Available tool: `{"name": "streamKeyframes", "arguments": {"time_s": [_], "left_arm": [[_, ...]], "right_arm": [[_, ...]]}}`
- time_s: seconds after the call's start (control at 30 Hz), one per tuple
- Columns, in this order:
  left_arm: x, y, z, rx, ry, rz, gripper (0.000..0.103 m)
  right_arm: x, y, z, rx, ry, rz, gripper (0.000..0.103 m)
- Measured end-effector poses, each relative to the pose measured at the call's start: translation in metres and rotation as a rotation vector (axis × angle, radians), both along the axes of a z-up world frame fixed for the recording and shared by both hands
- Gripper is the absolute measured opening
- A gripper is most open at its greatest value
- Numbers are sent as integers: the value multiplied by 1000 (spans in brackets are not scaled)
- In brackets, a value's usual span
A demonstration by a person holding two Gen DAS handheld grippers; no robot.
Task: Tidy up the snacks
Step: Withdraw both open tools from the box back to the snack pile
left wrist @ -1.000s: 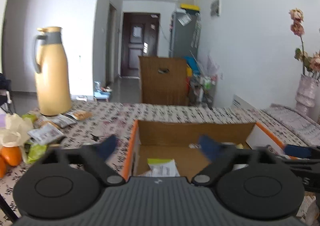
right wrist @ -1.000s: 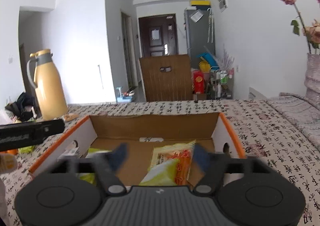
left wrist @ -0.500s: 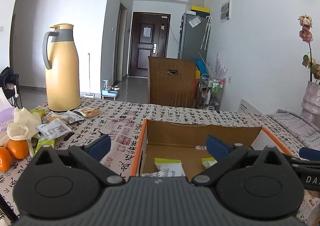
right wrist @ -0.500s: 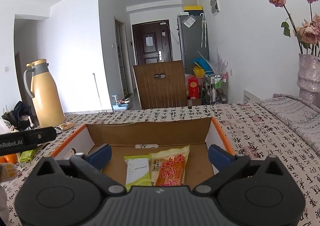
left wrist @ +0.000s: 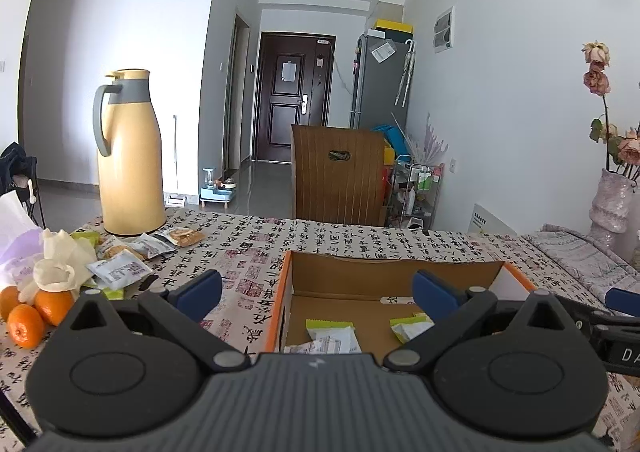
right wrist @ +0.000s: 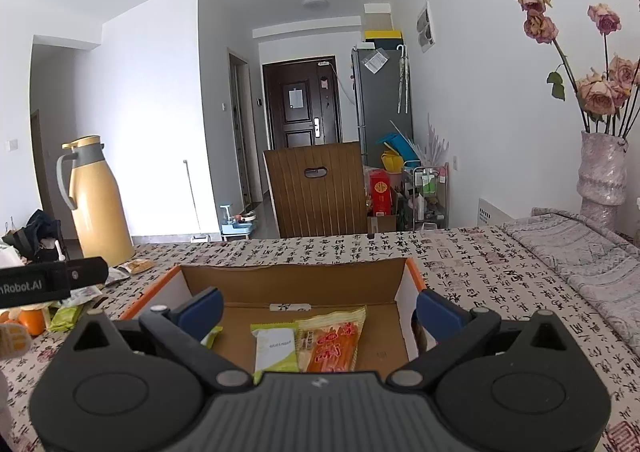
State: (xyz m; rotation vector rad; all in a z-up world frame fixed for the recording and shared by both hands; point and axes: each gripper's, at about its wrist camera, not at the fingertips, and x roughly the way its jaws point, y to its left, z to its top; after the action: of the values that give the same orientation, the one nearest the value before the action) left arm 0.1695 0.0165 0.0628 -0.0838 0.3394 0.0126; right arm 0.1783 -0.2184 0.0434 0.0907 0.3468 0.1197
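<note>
Open-topped box (right wrist: 288, 284) — clear above; thermos (left wrist: 130, 156) far left

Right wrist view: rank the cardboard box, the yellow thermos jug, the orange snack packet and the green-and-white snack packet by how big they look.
1. cardboard box
2. yellow thermos jug
3. and 4. orange snack packet and green-and-white snack packet: look alike, partly hidden, not ranked.

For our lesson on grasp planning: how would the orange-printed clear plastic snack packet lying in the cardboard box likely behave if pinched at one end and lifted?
The orange-printed clear plastic snack packet lies flat and thin, so it probably droops when lifted by one end. Its glossy film looks slippery. It seems light for its size.
</note>
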Motion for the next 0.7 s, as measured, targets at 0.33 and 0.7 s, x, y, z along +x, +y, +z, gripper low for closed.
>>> {"name": "streamKeyframes", "arguments": {"time_s": [0.33, 0.7], "left_arm": [[-53, 2, 8, 9, -3, 1, 103], [-111, 5, -8, -6, 53, -8, 103]], "right_arm": [[-52, -4, 6, -5, -3, 3, 103], [-115, -7, -7, -7, 21, 16, 103]]}}
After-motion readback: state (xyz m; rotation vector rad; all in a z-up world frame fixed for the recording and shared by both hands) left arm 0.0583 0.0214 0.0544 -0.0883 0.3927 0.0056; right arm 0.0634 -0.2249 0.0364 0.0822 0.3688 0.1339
